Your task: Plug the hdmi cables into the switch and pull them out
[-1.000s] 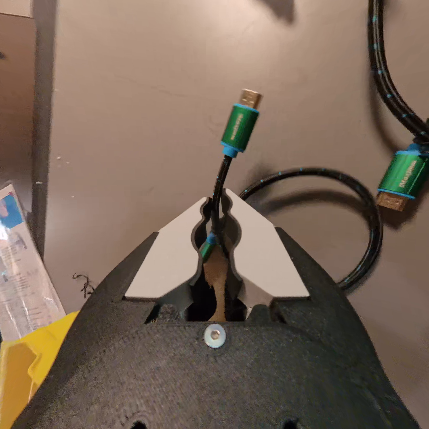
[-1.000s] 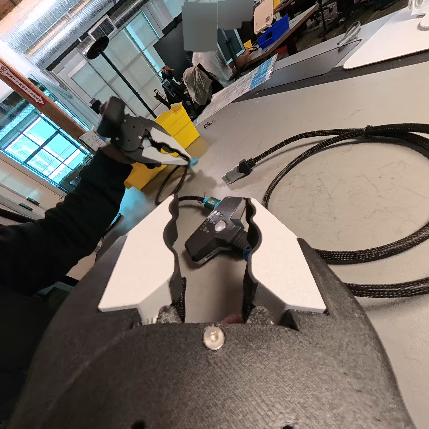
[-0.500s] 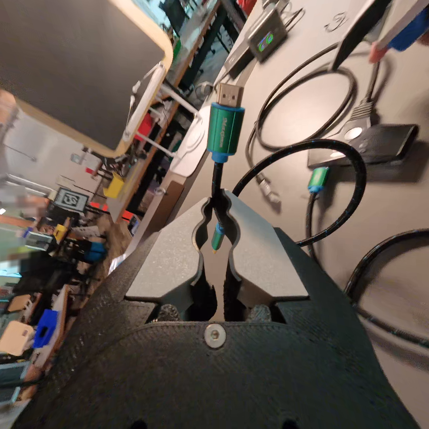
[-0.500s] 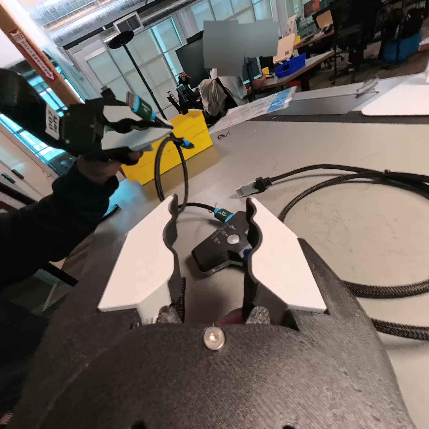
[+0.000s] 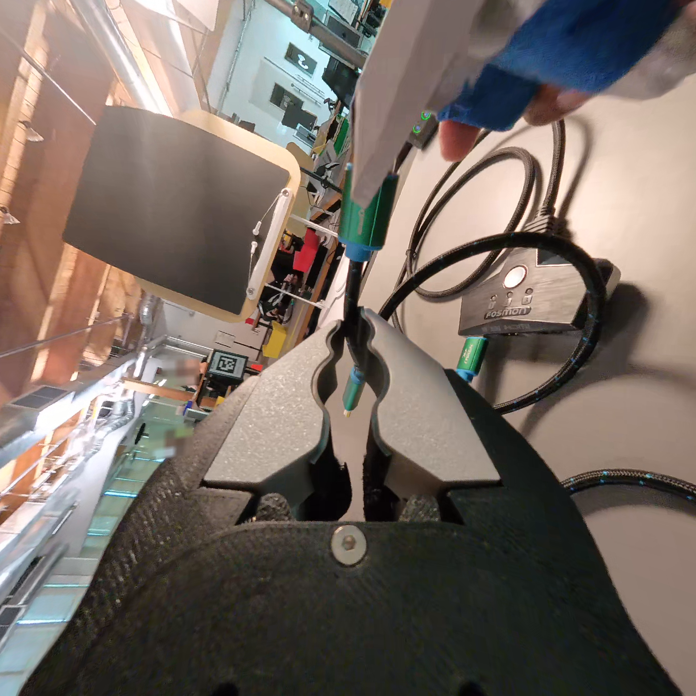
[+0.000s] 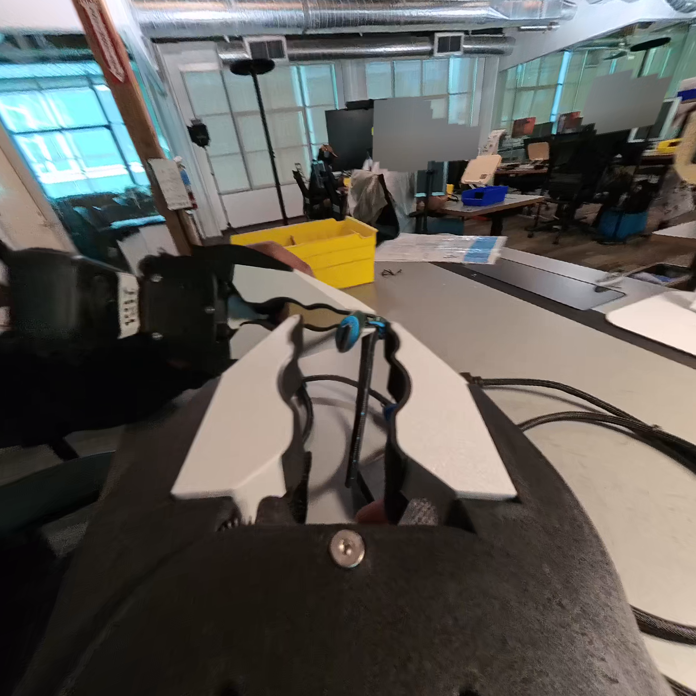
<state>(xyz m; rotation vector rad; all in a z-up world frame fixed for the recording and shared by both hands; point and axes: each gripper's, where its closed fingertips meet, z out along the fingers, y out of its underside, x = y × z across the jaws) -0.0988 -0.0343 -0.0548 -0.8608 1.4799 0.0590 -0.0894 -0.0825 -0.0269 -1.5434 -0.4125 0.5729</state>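
My left gripper [image 5: 356,325] is shut on a black braided HDMI cable [image 5: 352,293], just below its green plug [image 5: 363,218], and holds it up off the table. My right gripper [image 6: 344,324] is open, with that plug's blue collar [image 6: 346,331] between its fingertips; a gap shows on the left side. In the left wrist view one right finger [image 5: 380,124] covers the plug's tip. The black switch [image 5: 527,301] lies on the grey table [image 5: 602,433], with another green plug [image 5: 470,354] in its near side. The left gripper's fingers [image 6: 278,286] reach in from the left.
A thick black braided cable [image 6: 602,414] curls across the table at the right. A yellow bin [image 6: 320,248] and papers [image 6: 440,248] sit at the far edge, a white pad [image 6: 659,324] at the far right. A hand with a blue sleeve [image 5: 527,75] is above the switch.
The left gripper has swung up and turned with the cable, bringing the plug to the right gripper. The right gripper has risen from over the switch and its jaws have narrowed around the plug.
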